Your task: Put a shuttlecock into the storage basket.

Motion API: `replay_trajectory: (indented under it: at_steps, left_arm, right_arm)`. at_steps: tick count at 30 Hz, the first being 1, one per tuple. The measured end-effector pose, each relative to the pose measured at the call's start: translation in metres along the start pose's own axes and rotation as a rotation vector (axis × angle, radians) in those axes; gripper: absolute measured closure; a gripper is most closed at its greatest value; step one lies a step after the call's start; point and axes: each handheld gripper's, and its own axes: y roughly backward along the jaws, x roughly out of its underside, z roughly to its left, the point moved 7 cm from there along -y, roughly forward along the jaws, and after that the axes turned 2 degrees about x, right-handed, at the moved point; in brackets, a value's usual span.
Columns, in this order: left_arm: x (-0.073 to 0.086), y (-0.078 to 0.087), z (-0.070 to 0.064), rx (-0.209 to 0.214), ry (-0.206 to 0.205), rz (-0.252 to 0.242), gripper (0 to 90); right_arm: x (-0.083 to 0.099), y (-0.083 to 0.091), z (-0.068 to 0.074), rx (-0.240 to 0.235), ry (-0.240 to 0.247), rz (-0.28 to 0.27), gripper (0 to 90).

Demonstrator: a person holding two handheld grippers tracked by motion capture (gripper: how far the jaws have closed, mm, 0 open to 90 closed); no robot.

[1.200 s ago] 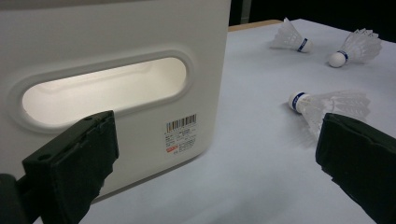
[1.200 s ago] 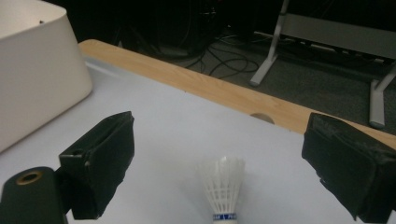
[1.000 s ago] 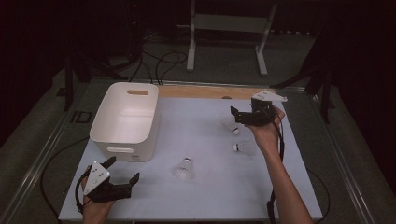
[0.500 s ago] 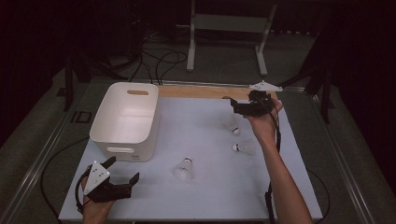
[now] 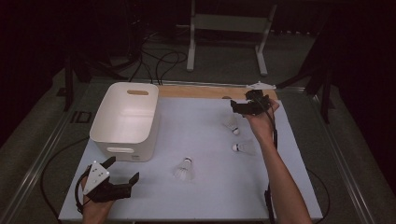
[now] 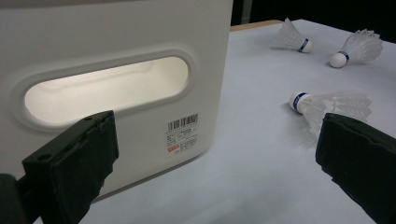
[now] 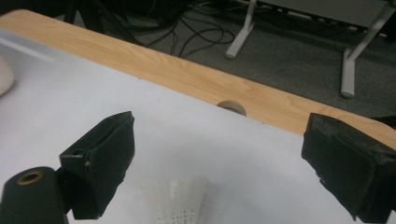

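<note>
Nearest the person, the left gripper [image 5: 122, 179] rests at the near left corner of the white table [image 5: 205, 200], held in the left hand [image 5: 95, 212]. Its jaws stand wide apart with nothing between them. In the left gripper view they frame the near wall of the white bin [image 6: 140, 70], with its oval handle slot [image 6: 107, 88] and a barcode label [image 6: 183, 135] below the slot.

Just beyond, right of the bin's near corner, lies the near shuttlecock [image 5: 184, 169] on its side, near the table's middle. Its cork points away from the person.

Farther off and to the right lies the middle shuttlecock [image 5: 243, 148], cork toward the bin, beside the right forearm [image 5: 280, 177].

Beyond that, the far shuttlecock [image 5: 231, 124] lies on the table just below the right gripper [image 5: 239, 108], apart from it. The right gripper's jaws are spread wide and hold nothing. In the right gripper view the feathered skirt of the far shuttlecock [image 7: 177, 198] shows low between the jaws.

Farthest, a wooden strip [image 5: 201, 91] runs along the table's far edge. The white bin [image 5: 126, 116] stands on the left of the table, reaching almost to this strip.
</note>
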Motion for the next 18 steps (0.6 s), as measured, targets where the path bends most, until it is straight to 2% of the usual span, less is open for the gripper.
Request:
replay_trajectory:
  at_steps: [8,18]
  left_arm:
    - [0.000,0.001,0.000,-0.001,0.003,-0.003,0.0]
    - [0.000,0.001,0.000,0.001,0.000,-0.003,0.0]
  right_arm:
    - [0.007,-0.014,0.000,0.017,0.012,0.040,9.5]
    - [0.017,-0.029,-0.005,0.032,-0.002,0.086,9.6]
